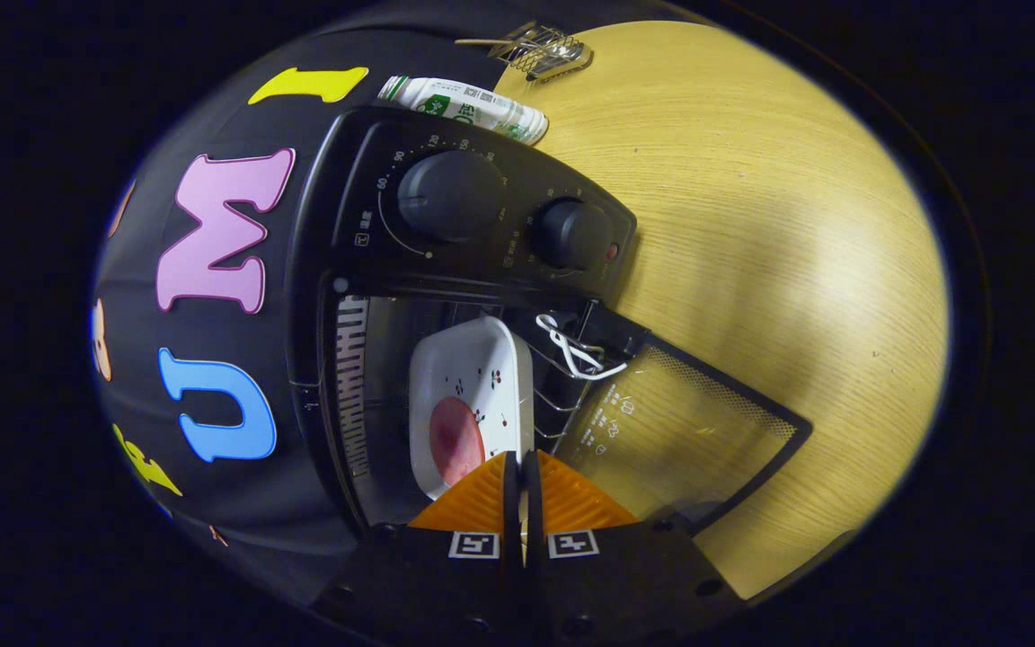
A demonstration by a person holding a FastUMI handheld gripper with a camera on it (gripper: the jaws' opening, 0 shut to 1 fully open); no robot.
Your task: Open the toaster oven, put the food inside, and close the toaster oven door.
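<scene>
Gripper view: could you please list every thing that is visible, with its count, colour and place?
toaster oven: 1, black, on the table, door open
oven door: 1, glass, folded down on the table
dish: 1, white, inside the oven
food: 1, pink, on the dish
bottle: 1, white and green, lying behind the oven
wire rack: 1, metal, at the table's far edge
table: 1, light wood
gripper: 1, orange fingers, shut at the dish's rim

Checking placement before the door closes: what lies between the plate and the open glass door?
In the gripper view, the wire rack with a white cord on it lies between the plate and the glass door. The gripper fingers are nearly together, gripping the plate's edge.
</scene>
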